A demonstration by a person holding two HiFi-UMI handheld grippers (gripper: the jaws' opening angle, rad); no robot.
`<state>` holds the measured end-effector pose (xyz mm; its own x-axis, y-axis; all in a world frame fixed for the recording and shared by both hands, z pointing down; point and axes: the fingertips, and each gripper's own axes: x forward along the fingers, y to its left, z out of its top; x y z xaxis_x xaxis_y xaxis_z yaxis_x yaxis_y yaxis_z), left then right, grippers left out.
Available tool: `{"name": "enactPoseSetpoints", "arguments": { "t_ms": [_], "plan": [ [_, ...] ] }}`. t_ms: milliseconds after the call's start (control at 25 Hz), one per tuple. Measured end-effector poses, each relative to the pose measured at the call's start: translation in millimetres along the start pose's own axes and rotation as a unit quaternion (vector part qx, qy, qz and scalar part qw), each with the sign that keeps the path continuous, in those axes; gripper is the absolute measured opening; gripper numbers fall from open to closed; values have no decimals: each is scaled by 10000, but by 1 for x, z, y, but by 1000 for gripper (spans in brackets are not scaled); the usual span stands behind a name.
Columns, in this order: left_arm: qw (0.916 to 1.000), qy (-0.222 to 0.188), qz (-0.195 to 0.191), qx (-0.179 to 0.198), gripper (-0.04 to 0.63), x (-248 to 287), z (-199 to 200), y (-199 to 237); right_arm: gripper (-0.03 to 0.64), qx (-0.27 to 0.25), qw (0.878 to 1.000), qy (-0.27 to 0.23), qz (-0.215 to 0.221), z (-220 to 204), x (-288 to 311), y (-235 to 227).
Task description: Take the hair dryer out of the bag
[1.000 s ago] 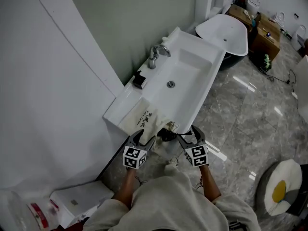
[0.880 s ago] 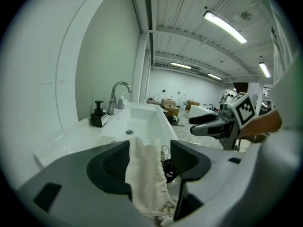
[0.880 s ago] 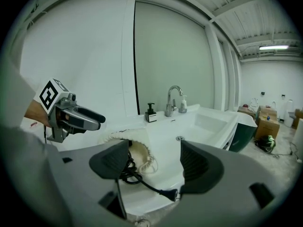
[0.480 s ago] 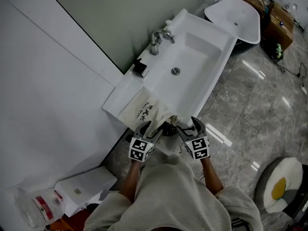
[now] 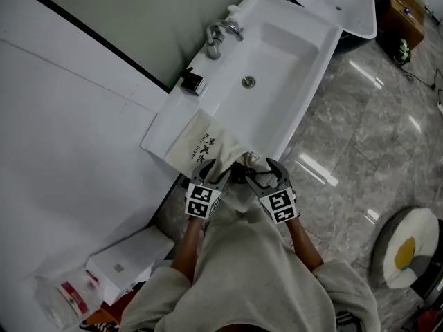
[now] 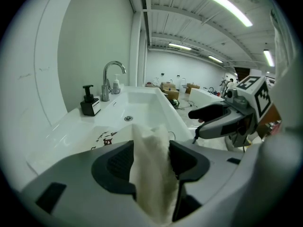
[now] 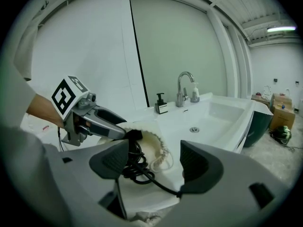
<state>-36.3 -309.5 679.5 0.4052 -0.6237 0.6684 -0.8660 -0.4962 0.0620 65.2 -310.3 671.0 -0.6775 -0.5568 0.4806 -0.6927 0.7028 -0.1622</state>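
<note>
The white wall panel runs along the back and left of the washbasin, and the grey marble floor spreads out from the washbasin's front and right.

The cream cloth bag with dark lettering lies on the washbasin's flat left end, its mouth hanging over the near edge towards you. The hair dryer is inside that bag at the washbasin's near left corner. Of it you can see only a dark shape in the bag's mouth and its cord.

You hold both grippers at that near corner of the washbasin, one at each side of the bag's mouth. Your left gripper is on the side of the mouth farther from the washbasin's bowl. Its jaws are closing on an upright fold of the bag's cloth, which fills the gap and touches both pads. Your right gripper is on the bowl side. Its jaws stand well apart and grip nothing.

The chrome tap rises at the washbasin's back rim. The black soap dispenser stands on the washbasin's left end, between the tap and the bag.

The black cord is coiled in the bag's mouth at the washbasin's near edge. One strand runs across the gap of your right gripper to its right jaw.

The round drain sits in the floor of the washbasin's bowl.
</note>
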Motion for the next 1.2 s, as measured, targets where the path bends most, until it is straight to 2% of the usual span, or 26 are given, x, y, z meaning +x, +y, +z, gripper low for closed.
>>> {"name": "enactPoseSetpoints", "arguments": {
  "t_ms": [400, 560, 960, 1200],
  "plan": [
    [9993, 83, -343, 107, 96, 6, 3, 6, 327, 40, 9999, 106, 17, -8, 9, 19],
    [9984, 5, -565, 36, 64, 1, 6, 19, 325, 23, 9998, 201, -40, -8, 18, 30],
    [9931, -165, -1157, -39, 55, -11, 13, 54, 325, -265, 9981, 561, -24, 1, 61, 69],
    [9886, -249, -1482, -47, 50, -20, 17, 58, 306, -591, 9950, 806, 57, 6, 85, 84]
  ]
}}
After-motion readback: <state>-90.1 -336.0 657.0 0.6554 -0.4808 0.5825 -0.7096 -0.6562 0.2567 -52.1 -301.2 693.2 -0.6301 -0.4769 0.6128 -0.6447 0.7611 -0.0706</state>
